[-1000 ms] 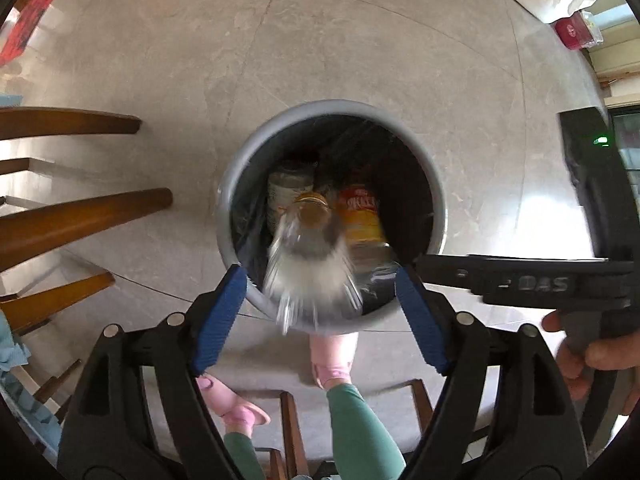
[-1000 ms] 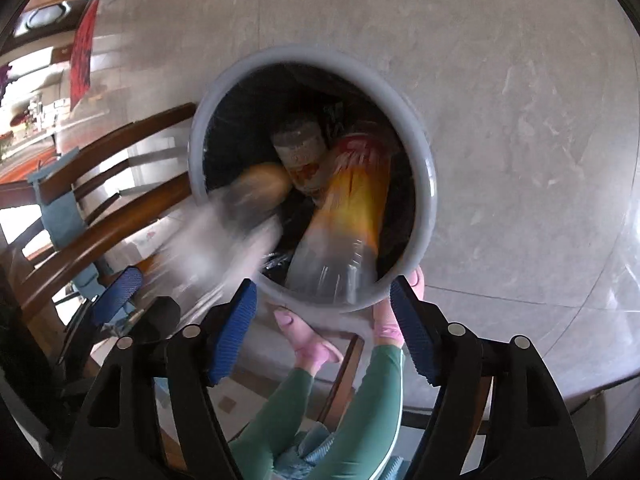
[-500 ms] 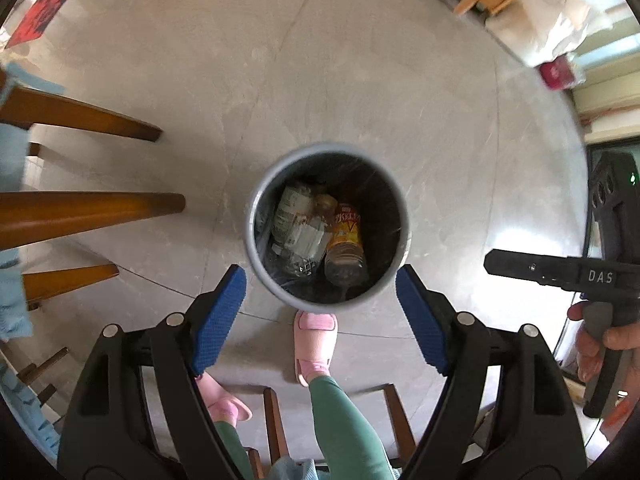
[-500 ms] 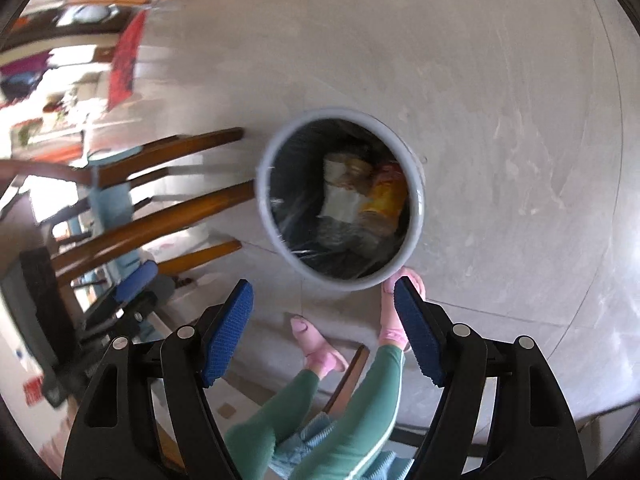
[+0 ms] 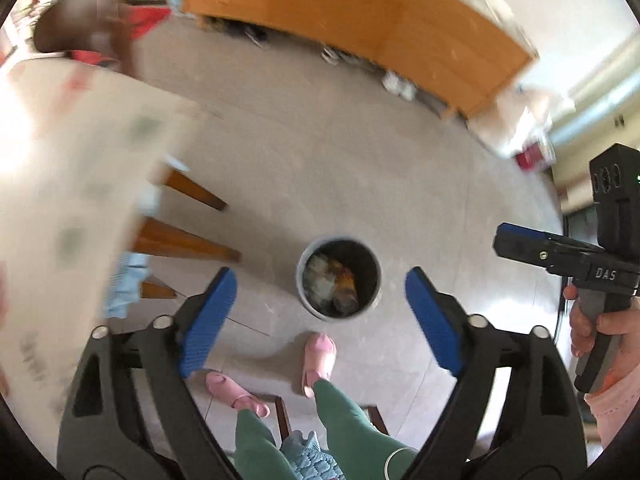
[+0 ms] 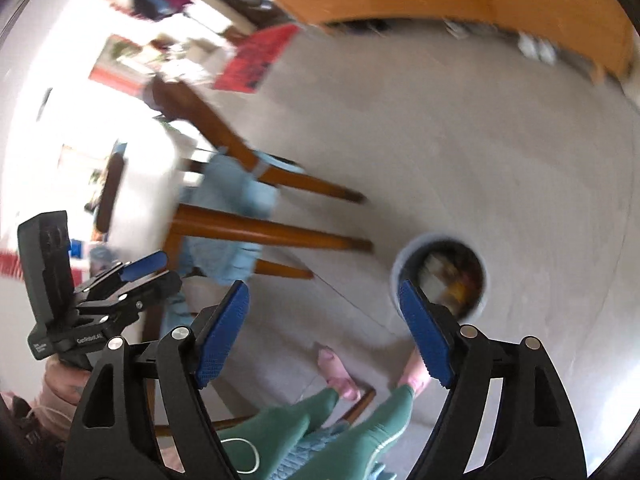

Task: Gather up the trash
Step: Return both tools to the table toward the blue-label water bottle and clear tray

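the left claw (image 5: 320,312) is wide open and holds nothing. the right claw (image 6: 322,332) is wide open and empty too. both are high above the floor (image 5: 360,160). the grey trash bin (image 5: 339,278) stands on the floor by the pink slippers (image 5: 318,360). bottles and trash (image 5: 332,280) lie inside it. wooden chair legs (image 5: 184,240) are near the bin.

The trash inside the grey bin (image 5: 338,278) is too small to name in the left wrist view: pale and orange shapes only. In the right wrist view the bin (image 6: 440,276) is smeared, its seven o'clock rim hidden behind a blue finger pad (image 6: 424,334). The table (image 5: 68,200) at nine o'clock is a motion-blurred pale slab, cut off by the edge. The wooden cabinet (image 5: 360,24) at twelve o'clock is blurred.
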A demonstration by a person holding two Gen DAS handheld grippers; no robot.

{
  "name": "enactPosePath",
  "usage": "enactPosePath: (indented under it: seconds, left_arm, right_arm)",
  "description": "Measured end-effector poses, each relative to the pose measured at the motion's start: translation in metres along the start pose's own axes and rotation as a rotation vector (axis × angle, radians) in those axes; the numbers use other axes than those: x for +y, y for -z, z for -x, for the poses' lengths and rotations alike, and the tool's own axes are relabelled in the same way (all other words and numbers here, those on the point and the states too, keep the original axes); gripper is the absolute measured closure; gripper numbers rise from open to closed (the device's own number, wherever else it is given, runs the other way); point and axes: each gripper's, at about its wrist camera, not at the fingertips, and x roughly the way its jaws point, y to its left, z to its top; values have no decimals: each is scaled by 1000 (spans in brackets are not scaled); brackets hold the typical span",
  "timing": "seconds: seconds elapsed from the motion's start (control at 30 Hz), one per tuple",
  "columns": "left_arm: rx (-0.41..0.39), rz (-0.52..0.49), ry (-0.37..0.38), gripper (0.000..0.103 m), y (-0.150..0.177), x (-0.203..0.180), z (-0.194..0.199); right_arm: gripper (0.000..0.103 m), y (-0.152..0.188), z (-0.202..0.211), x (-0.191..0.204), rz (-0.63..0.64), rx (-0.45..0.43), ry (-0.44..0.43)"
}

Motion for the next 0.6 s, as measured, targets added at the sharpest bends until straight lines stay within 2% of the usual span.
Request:
enactPosePath:
  seconds: [0.07,0.23,0.4,0.6]
  left_arm:
    - [-46,39,-27,15,-2,20,34]
    - [-156,192,-124,9,19,89,115]
    - [-238,388,-224,7,67,167,177]
    - [-267,604,-306,7,137,250,215]
  right_arm:
    - [18,-14,8,42,75,-15,-30]
    - [17,-38,1,145,261,-3,-93]
    - [16,-43,-38,251,439,69,-164]
    - [16,-17,-96,373,626,177,-247]
